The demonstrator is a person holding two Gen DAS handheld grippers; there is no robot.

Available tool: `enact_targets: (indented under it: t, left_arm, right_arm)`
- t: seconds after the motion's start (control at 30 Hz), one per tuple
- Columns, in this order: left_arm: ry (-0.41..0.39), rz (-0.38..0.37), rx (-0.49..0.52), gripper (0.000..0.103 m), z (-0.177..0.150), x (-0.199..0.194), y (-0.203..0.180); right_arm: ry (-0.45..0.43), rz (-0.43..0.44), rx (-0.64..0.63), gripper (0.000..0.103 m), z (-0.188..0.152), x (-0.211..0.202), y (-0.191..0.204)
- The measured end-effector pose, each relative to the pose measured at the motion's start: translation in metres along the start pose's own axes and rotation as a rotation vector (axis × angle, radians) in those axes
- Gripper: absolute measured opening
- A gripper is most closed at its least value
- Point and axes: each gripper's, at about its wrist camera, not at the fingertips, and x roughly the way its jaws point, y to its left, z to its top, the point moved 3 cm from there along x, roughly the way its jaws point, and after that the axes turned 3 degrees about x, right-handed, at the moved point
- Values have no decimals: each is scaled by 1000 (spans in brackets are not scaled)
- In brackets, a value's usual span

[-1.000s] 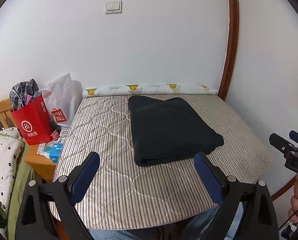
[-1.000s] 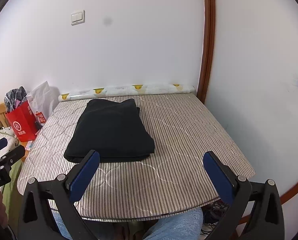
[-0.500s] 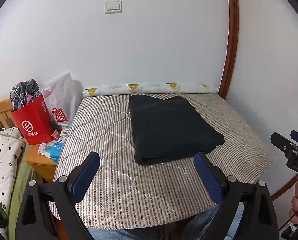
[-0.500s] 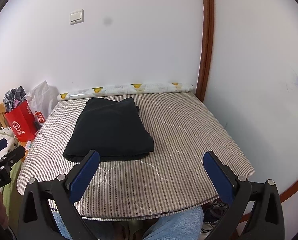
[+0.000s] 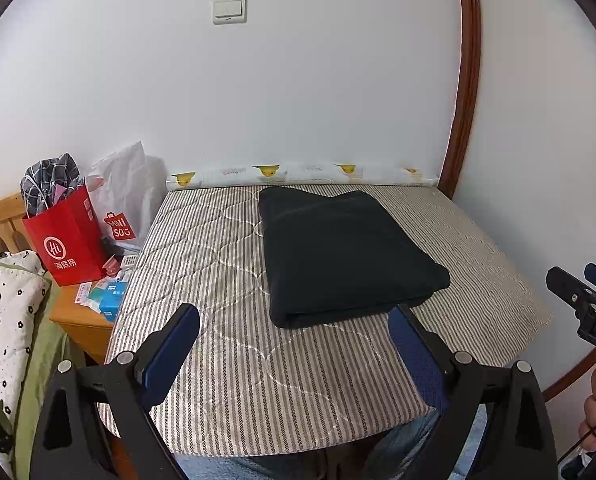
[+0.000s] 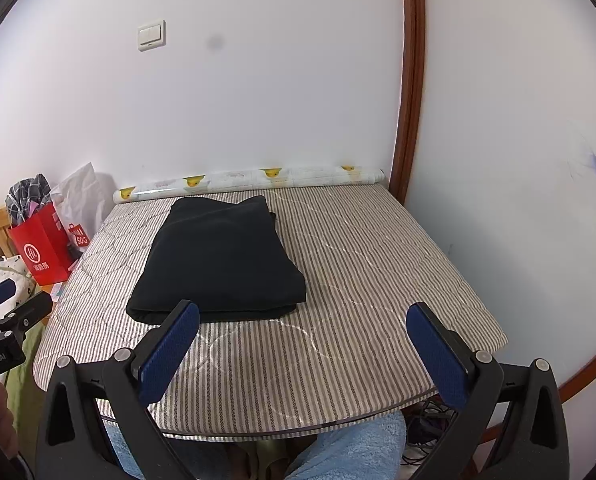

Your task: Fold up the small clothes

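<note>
Ahead of us the black garment (image 5: 345,256) lies folded into a thick rectangle on the striped mattress (image 5: 234,344), its long axis running away from us toward the wall, its folded near edge facing our grippers. Our left gripper (image 5: 294,344) hangs above the near part of the mattress with its blue pads spread wide and nothing between them; the garment sits just beyond it and a little to the right. Our right gripper (image 6: 303,354) is likewise spread and empty, and the garment lies forward and to its left, so we judge the left one nearer to the near edge. Neither touches the cloth. The task looks close to done; any further move would start at that near edge. Nothing stands between us and it. A roll printed with ducks (image 5: 301,172) lies along the wall behind, and a red bag (image 5: 64,240) stands on the wooden bedside stand (image 5: 78,320) off to the left, well apart.
</note>
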Motion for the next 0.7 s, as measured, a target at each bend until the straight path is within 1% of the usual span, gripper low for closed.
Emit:
enact_targets:
  t: [0.7]
  left_arm:
    - [0, -2, -6, 96, 0, 0, 1]
  right_arm:
    - [-8, -7, -2, 102, 2, -3, -4]
